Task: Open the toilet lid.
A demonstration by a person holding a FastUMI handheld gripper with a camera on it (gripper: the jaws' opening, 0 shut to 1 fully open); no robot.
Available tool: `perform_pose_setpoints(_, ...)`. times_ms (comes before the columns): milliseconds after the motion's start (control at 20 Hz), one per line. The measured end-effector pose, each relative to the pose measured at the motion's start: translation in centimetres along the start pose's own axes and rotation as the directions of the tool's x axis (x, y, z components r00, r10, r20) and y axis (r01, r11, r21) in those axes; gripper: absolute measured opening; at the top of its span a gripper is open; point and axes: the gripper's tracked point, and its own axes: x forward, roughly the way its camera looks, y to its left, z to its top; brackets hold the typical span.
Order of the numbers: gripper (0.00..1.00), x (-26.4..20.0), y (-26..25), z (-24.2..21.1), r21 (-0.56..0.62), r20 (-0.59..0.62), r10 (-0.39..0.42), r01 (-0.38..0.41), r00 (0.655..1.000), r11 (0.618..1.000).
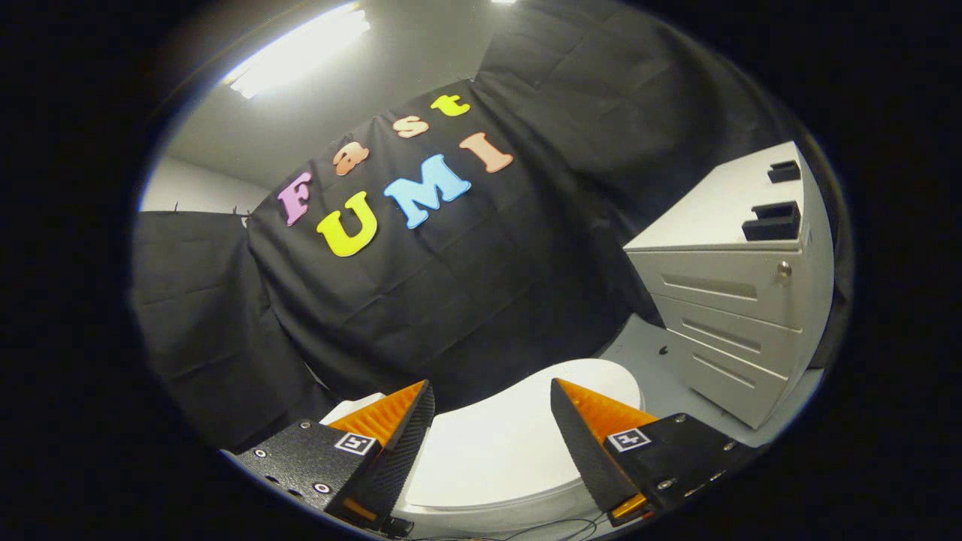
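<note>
Here the gripper (492, 394) stands with its jaws parted wide, nothing held between them; the two fingers (406, 428) reach forward with a broad gap, and neither one can be seen touching anything. Each finger mount carries a small square marker (355, 443) on its upper face. A thin cable (526, 532) runs along just beneath the fingers, nearest the camera. Between the fingers and just below them lies the toilet lid (496, 443), white, closed down flat on the bowl, its smooth top surface filling the gap and extending a little past the fingertips on the right-hand side. The lid's rounded far edge lies just ahead of the tips. Whether the fingertips hover above the lid or rest on it cannot be told from this angle. Beyond the lid, to the right of the right finger, a pale floor (661, 368) shows, and on it stands a white drawer cabinet (721, 315) with three drawer fronts and a small round lock at its upper corner. Two dark blocks (772, 222) sit on the cabinet top. Farther off, straight ahead of the jaws, black cloth (466, 285) drapes the booth wall. Above it a strip light (301, 49) glows on the ceiling.
</note>
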Motion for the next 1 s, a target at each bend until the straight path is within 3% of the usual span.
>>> perform_pose_setpoints(350,0.96,0.3,-8.0,-2.4,0.126,-0.019,-0.16,0.161,0.987,0.979)
perform_pose_setpoints(700,0.96,0.6,-13.3,-5.2,0.297,-0.063,-0.231,0.239,0.971,0.925)
perform_pose_setpoints(1000,0.96,0.6,-16.4,-8.9,0.358,-0.157,-0.275,0.314,0.949,0.879)
